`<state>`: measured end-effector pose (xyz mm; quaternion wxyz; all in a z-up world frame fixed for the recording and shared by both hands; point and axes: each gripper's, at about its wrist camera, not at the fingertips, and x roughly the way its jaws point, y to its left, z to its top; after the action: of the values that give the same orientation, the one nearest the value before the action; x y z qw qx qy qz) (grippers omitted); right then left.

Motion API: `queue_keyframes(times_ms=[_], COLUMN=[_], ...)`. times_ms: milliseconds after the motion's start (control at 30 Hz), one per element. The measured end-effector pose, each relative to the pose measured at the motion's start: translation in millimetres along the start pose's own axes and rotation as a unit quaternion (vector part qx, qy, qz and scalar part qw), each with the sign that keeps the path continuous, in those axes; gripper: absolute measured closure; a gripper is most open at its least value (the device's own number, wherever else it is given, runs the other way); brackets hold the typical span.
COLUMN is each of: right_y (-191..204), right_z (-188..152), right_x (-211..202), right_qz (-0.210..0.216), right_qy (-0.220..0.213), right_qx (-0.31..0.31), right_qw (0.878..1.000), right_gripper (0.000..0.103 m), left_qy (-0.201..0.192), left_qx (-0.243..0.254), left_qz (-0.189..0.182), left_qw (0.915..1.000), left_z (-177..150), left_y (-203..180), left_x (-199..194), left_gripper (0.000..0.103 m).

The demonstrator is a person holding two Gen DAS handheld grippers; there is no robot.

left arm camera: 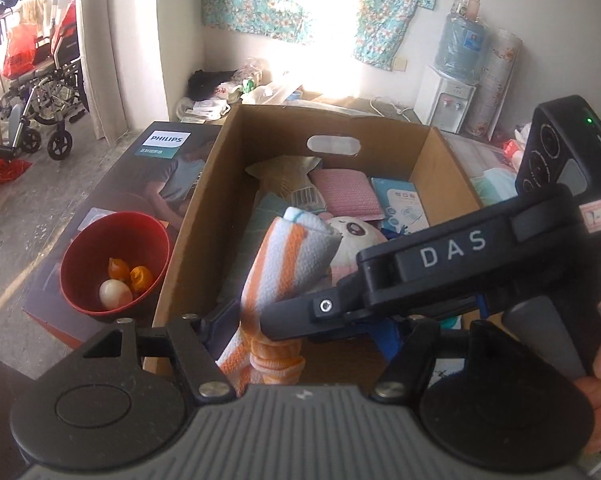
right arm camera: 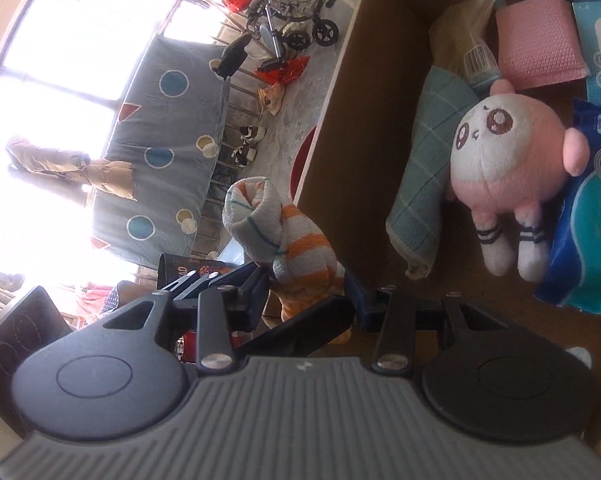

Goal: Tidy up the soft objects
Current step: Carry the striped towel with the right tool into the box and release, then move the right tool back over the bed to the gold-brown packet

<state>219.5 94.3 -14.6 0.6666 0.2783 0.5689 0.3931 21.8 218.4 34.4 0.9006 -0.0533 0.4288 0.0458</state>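
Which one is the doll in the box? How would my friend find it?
Look inside the big cardboard box. The doll lies on the bottom between a folded green cloth and a blue tissue pack. It is the only thing with a face: round, pink and white, big brown eyes, striped socks.

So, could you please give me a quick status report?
Left hand-held gripper shut on striped towel. Right hand-held gripper at the same towel, grip unclear. Cardboard box holds plush toy.
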Motion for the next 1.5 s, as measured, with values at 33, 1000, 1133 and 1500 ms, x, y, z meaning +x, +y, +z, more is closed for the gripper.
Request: queue_keyframes(times_ms=[33,1000,1133,1500], right_y=[-2.8,-29.1,-48.1,-128.0], right_z=[-1.1,-43.4,-75.6,-268.7], right_x=[10.8,-133.6,-207.4,-371.1], right_qz=[-0.005,-0.020,-0.055,-0.169], right_qy=[0.014,-0.114,-0.188,-0.405], right_qx=[0.003,-0.004,-0.004,0.119], right_qw=[1.000,0.993,0.981,0.891], right_gripper=[0.061,0.050,0.048,0.045], left_qy=[0.007,-0.061,-0.080,-0.040], left_qx=[0.005,0.062,0.100,0.242], left_qz=[0.000,-0.113,-0.163,-0.301], left_qw=[1.0000,0.9897,0.9784,0.9217], left_z=[-2.9,-6.3,-11.6,-76.6], left_y=[1.5,-99.5,-152.1,-296.8], left_x=[2.2,-34.3,-38.1,-5.7], left_gripper=[0.034,0.025,0.024,0.022])
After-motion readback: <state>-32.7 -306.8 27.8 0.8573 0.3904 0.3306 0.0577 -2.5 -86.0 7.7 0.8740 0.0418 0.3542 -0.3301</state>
